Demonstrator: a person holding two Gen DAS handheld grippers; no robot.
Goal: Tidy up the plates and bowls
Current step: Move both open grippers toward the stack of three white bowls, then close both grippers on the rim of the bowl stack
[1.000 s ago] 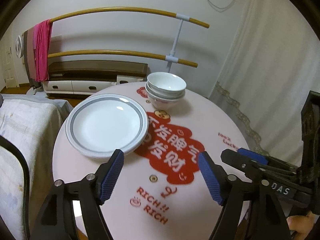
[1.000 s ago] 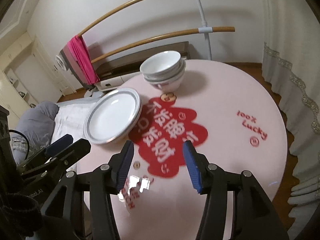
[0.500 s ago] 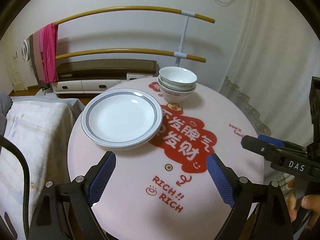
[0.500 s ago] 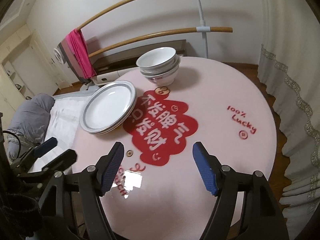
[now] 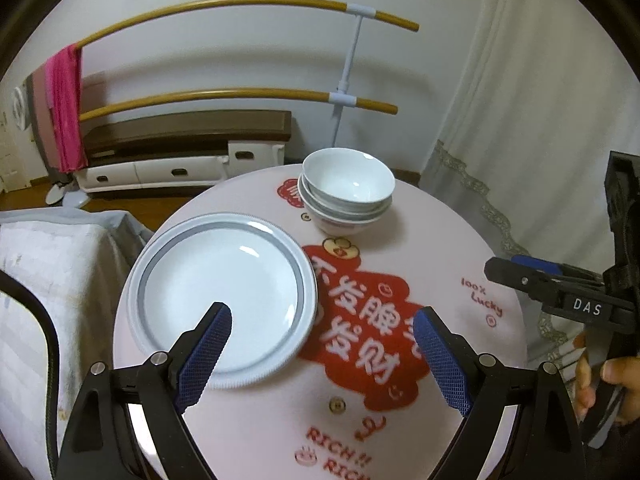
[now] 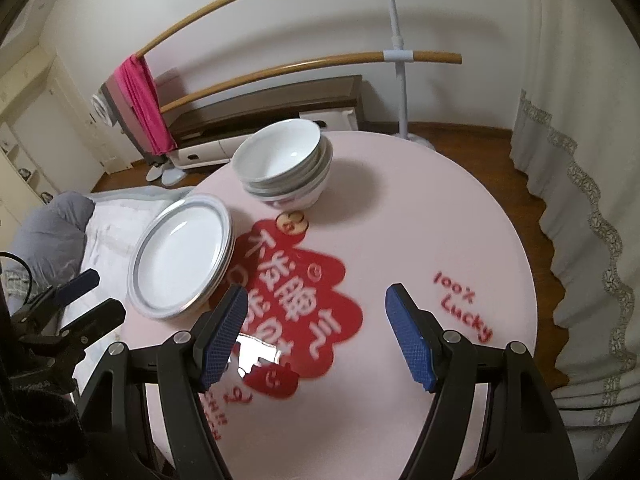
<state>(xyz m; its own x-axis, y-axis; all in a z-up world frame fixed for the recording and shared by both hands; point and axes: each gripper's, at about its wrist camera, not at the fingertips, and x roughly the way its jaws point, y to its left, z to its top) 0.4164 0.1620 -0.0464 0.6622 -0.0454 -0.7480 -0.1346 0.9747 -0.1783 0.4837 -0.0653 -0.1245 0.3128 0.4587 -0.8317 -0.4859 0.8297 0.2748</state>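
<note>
White walls and a pale curtain (image 5: 532,128) close in around your round pink table (image 6: 432,208), which carries a big red cloud print with white characters. Your plates (image 5: 222,292) sit stacked toward the table's left edge: white, with a grey band inside the rim, and from the right wrist view you can see more than one rim in the pile. Your bowls (image 5: 346,188) are nested in a stack near the far edge, plain white, the lowest one showing a reddish mark on its side. The two stacks stand near each other but apart. Your left gripper (image 5: 320,354) hangs over the near side of the table, jaws spread wide with nothing between them, one blue pad overlapping the plates in view. Your right gripper (image 6: 316,336) is likewise released and empty above the red print. Beyond the table stand a wooden-railed drying rack (image 5: 248,4) with a pink towel (image 5: 64,112), a low cabinet (image 5: 188,148), and bedding (image 5: 44,280) off the left edge.
</note>
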